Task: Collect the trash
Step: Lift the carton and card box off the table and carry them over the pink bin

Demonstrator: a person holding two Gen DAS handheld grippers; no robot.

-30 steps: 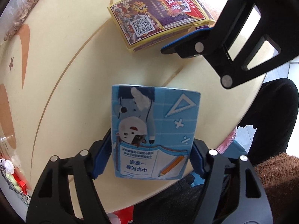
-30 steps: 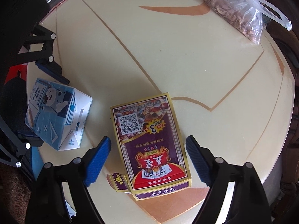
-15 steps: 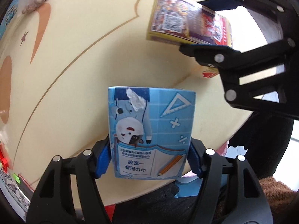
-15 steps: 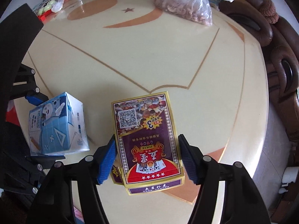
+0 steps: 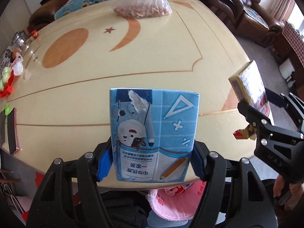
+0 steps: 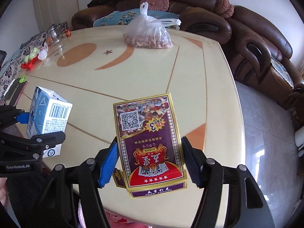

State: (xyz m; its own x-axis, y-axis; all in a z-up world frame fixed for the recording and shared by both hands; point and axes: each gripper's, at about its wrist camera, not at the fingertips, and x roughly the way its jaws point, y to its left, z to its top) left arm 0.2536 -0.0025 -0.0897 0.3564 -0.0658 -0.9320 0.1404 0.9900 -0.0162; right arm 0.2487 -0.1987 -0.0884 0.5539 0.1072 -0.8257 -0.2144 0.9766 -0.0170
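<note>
Table (image 6: 190,72) now seen from higher, near edge dropped low in both views. Blue carton (image 5: 153,134) up off the top, clamped across its sides in the left gripper (image 5: 152,163), above the near edge. Poker box (image 6: 150,142) likewise raised, pinched in the right gripper (image 6: 150,163), flap dangling. Both pieces collected; pink bag (image 5: 176,199) waiting below the near edge, probably the drop point.

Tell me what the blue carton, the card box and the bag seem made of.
Blue carton: printed paperboard, folded seams, a foil-like patch. Card box: glossy printed card with an open flap. Bag: thin clear plastic film, knotted and wrinkled.
</note>
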